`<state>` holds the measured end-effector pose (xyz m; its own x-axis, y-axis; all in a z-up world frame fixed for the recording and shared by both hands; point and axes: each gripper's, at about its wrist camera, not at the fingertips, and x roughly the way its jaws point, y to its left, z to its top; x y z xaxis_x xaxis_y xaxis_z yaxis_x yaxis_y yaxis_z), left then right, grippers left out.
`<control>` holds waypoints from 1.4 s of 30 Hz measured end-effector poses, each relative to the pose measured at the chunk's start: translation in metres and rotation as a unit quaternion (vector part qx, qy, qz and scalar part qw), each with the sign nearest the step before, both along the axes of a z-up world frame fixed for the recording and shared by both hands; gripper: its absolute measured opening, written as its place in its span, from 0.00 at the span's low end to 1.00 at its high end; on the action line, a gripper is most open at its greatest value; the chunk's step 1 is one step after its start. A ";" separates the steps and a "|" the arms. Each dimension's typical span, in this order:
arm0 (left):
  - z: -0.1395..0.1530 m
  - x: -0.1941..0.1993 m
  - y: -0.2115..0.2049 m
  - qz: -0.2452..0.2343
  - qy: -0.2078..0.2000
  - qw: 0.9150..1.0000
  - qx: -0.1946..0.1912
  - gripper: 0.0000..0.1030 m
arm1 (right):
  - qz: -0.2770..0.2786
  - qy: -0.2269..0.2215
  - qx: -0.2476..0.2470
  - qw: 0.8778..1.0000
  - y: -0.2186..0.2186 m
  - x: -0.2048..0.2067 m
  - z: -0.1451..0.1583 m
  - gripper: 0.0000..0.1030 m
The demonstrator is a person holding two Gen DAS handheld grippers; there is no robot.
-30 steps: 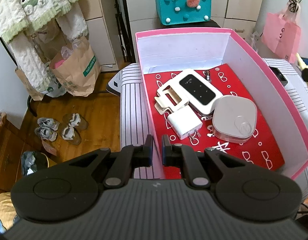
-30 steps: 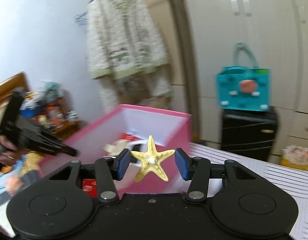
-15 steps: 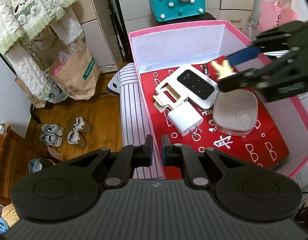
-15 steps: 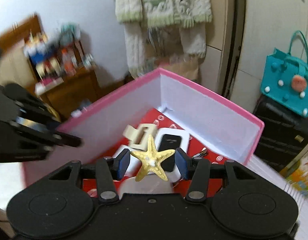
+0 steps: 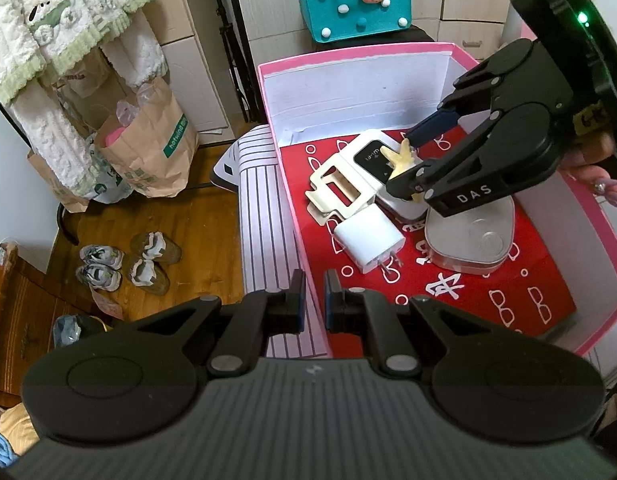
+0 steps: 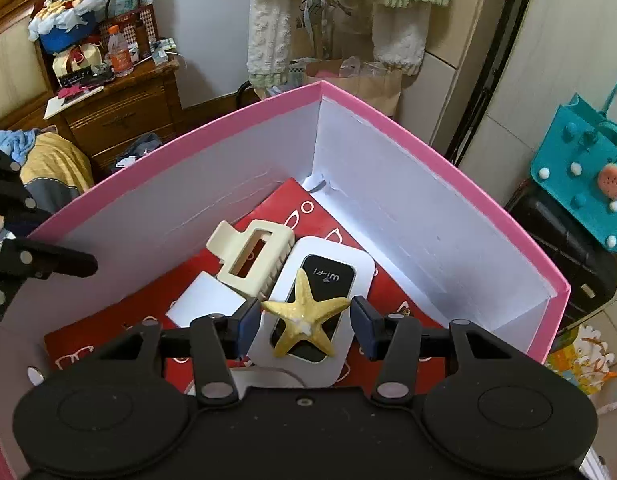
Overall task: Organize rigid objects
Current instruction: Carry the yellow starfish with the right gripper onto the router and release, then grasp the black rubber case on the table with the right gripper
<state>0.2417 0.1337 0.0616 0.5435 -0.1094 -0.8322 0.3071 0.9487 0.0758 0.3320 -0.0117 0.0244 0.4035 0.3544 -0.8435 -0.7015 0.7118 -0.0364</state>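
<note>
The right hand-held gripper (image 6: 306, 322) is pinching the starfish (image 6: 305, 317) by its arm tips over the pink box (image 6: 408, 216) (above the Wi-Fi device (image 6: 320, 304), hair clip (image 6: 252, 260) at 11 o'clock) for placing, while the left hand-held gripper (image 5: 311, 300), pressed together and empty, is waiting at the box's rim

Right hand-held gripper (image 6: 304, 320) carried starfish (image 6: 304, 314) into pink box (image 6: 388, 120).

We are viewing the pink box (image 5: 388, 50) steeply downward from the left wrist, outside its near corner, and closer from the right wrist, over its interior (image 6: 388, 184); both are sharing the white Wi-Fi device (image 5: 372, 156).
</note>
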 end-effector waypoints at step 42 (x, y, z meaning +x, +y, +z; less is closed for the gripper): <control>0.000 0.000 0.011 0.027 0.001 0.999 -0.032 0.08 | -0.263 -0.075 0.171 0.947 -0.227 -0.098 -0.005 0.71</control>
